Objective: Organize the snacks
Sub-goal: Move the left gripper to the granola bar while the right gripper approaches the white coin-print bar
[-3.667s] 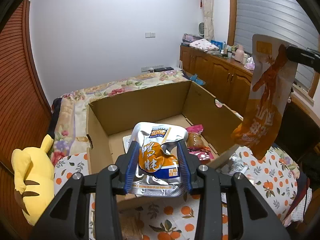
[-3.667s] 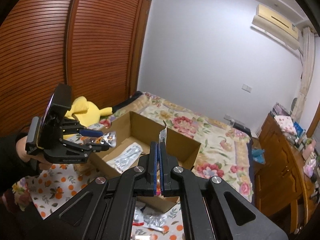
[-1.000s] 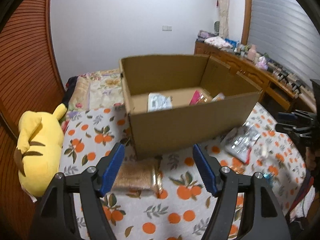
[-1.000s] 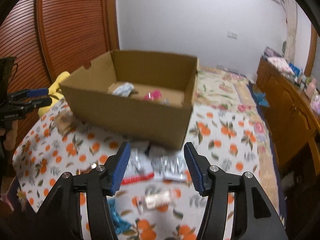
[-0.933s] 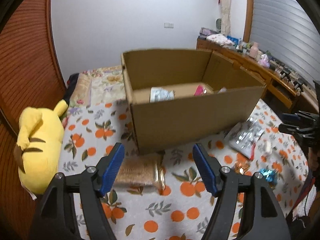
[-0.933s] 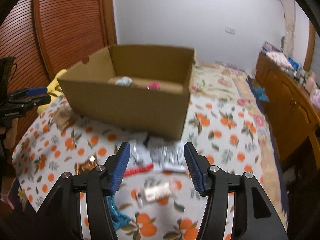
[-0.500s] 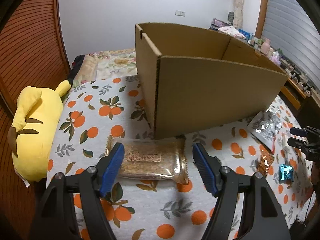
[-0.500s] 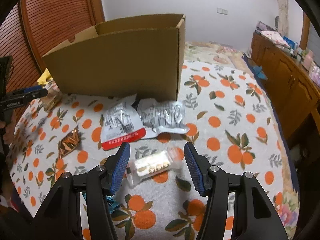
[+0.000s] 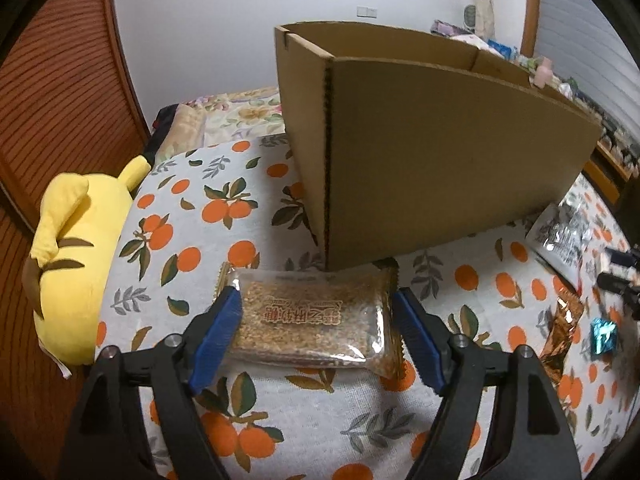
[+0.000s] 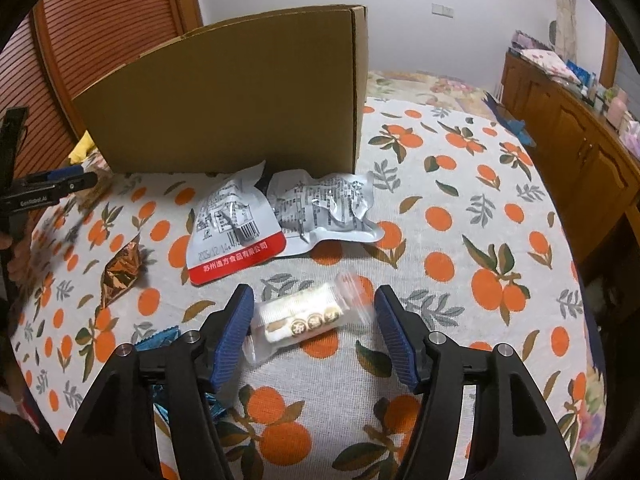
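Left wrist view looks down on the left gripper (image 9: 316,326), its jaws spread wide around a clear packet of brown grain cake (image 9: 310,322). The jaws have just been opening further; the packet lies flat between them, and the blue pads stand at its two short ends without squeezing it. This packet sits just in front of a near corner of the cardboard box (image 9: 432,168), on the orange-print cloth (image 9: 192,216) that covers the surface. Only this view shows the yellow plush toy (image 9: 76,264) lying at the cloth's left edge.

Right wrist view gives the other end of the box (image 10: 240,100). There the right gripper (image 10: 314,320) hangs over a small clear-wrapped white sweet (image 10: 306,318); its jaws have also just been widening, and the sweet lies between them with a gap on each side. Beyond it, close against the box wall, lie a silver pouch with a red band (image 10: 232,236) and a crumpled silver pouch (image 10: 324,212), touching each other. A coppery foil wrapper (image 10: 120,272) lies toward the left edge of the cloth, and a blue wrapper (image 10: 160,342) peeks out beside the left jaw. The wooden cabinet (image 10: 572,140) runs along the right.

From neither view can the inside of the box be seen.
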Available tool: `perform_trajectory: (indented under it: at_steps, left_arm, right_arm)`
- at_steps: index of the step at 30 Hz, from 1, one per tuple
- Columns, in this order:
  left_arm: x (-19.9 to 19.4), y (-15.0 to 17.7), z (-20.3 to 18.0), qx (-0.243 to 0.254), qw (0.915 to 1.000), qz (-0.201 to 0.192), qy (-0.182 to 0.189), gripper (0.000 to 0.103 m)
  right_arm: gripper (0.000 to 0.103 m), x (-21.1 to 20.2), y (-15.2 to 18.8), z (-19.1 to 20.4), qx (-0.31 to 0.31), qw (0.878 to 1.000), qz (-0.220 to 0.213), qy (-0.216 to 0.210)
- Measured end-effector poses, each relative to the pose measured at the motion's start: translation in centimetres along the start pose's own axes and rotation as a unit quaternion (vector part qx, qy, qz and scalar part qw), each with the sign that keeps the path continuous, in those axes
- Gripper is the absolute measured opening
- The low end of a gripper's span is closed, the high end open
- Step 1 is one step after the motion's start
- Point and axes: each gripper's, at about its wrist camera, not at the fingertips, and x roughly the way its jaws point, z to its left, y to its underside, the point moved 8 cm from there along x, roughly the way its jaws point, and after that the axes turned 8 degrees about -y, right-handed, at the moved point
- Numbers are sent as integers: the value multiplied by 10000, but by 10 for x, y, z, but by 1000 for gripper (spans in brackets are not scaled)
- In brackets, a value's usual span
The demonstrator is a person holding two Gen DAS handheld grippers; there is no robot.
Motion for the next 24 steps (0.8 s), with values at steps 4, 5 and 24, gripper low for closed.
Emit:
perform_trajectory:
  at_steps: [4,5,24]
  left_arm:
    - [5,0,-2,169,9998,-37,-140,86]
    - [6,0,-1,210,9994,-43,-254,86]
    - [-3,7,-17,170,9997,84,161,88]
  right_arm:
    - [67,1,2,2,-55,10000,-31,69]
    - [67,1,2,2,-64,9999,-36,91]
    - [62,1,-1,-4,57,9999,-107,65]
